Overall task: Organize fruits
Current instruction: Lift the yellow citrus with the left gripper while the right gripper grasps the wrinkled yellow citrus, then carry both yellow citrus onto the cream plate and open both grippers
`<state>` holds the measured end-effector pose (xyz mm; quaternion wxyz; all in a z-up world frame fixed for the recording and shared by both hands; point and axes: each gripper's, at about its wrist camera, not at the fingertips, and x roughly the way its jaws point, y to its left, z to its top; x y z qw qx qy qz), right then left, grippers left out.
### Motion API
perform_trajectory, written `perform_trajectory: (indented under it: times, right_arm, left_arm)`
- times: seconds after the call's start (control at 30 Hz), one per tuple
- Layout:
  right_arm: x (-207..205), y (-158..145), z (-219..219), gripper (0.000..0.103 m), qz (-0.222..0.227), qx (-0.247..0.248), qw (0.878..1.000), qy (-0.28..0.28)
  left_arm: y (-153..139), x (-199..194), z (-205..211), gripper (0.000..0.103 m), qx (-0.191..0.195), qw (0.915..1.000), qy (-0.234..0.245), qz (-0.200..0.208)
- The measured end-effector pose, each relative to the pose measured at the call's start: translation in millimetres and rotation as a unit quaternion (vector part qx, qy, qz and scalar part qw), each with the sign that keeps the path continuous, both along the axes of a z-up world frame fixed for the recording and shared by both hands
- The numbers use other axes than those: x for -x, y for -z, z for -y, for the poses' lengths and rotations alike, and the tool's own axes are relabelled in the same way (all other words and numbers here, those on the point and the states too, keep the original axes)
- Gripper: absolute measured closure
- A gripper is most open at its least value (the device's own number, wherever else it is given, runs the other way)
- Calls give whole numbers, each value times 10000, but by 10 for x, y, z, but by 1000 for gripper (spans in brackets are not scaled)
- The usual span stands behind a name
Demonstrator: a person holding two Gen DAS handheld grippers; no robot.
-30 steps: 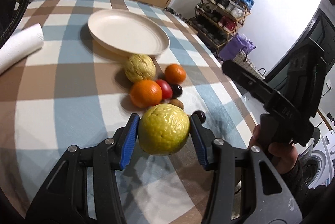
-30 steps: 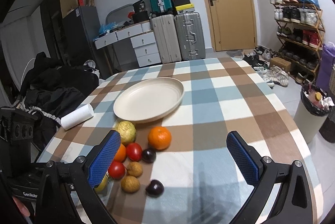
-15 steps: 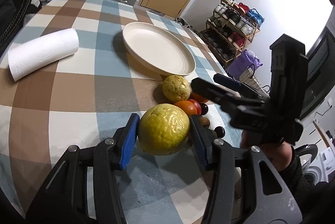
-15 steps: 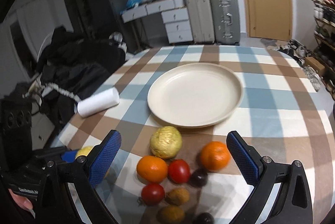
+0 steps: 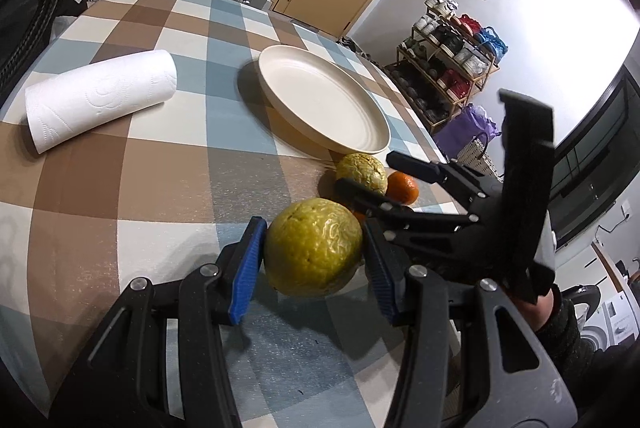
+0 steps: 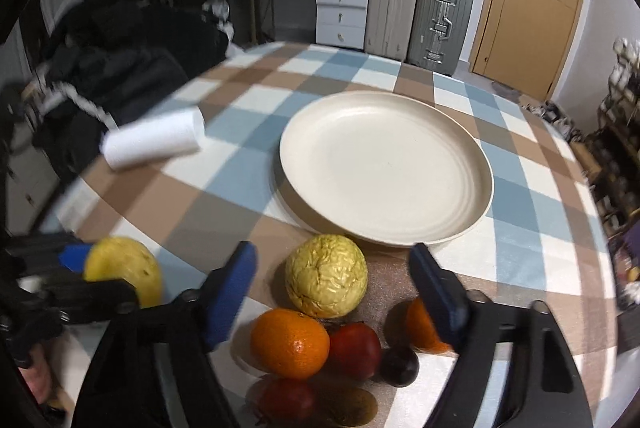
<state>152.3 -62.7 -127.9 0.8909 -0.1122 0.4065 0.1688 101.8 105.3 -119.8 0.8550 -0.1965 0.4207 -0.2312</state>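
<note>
My left gripper (image 5: 314, 260) is shut on a large yellow-green fruit (image 5: 314, 248) and holds it above the checked table; it also shows at the left of the right wrist view (image 6: 124, 268). My right gripper (image 6: 332, 292) is open, its jaws on either side of a pale wrinkled yellow fruit (image 6: 326, 276) that lies just in front of the cream plate (image 6: 384, 164). Below it lie a large orange (image 6: 290, 342), red fruits (image 6: 354, 348), a dark plum (image 6: 400, 366) and a smaller orange (image 6: 420, 324). The plate (image 5: 320, 100) holds nothing.
A white paper towel roll (image 5: 100, 100) lies on the table's left side, also seen in the right wrist view (image 6: 154, 140). Suitcases (image 6: 416, 16) and drawers stand beyond the table. A shoe rack (image 5: 456, 56) stands to the right. The table edge is close on the right.
My left gripper has carried the yellow-green fruit left, away from the fruit pile. My right gripper has moved forward and down until its open jaws flank the pale yellow fruit.
</note>
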Motion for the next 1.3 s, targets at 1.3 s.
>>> perform_trajectory:
  times: [1.3]
  right_arm:
    - [-131,-545,782,56,-10,-2150,9766,103]
  left_arm:
    - [-546,-631,260,57,-413,9981,-291,348]
